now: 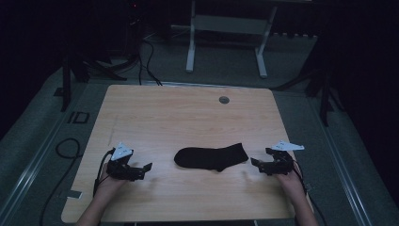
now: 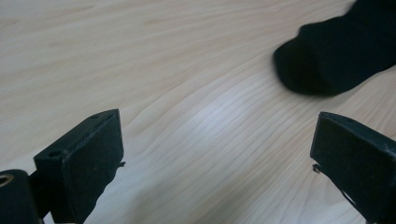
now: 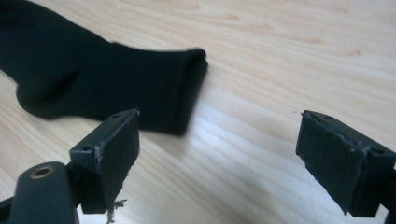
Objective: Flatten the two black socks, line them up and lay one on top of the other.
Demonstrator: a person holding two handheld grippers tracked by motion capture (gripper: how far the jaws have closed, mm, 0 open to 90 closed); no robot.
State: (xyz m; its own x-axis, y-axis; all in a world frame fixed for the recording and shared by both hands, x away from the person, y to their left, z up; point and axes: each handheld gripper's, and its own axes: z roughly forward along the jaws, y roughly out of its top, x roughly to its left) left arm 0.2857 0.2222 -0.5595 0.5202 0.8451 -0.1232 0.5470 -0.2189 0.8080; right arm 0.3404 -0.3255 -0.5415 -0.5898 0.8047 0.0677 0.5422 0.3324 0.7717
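— Position of the sock?
— Flat on the worktop, near the front edge, about midway between the two grippers. Toe end toward the left gripper, open cuff toward the right gripper. Lying lengthwise, heel bulge on the near side. Touched by neither.

— State of the jaws, left side?
— Spread wide in the left gripper view, bare wood between them. Toe of the sock ahead and off to one side, apart from the jaws.

— Right side?
— Also spread wide in the right gripper view, holding nothing. Cuff of the sock just ahead of one jaw, close but apart as far as can be told.

— Step in hand?
— Judged as the approach: both grippers low over the worktop, facing inward at either end of the sock, nothing picked up yet.

— Requirements for the next move?
— Likely a short advance from each side. Right: shift across so the cuff edge sits between the jaws, then close on the fabric. Left: swing toward the toe, which lies off its centre line. Thin, limp cloth against flat wood, so a low angle needed to catch an edge and not slide over it.
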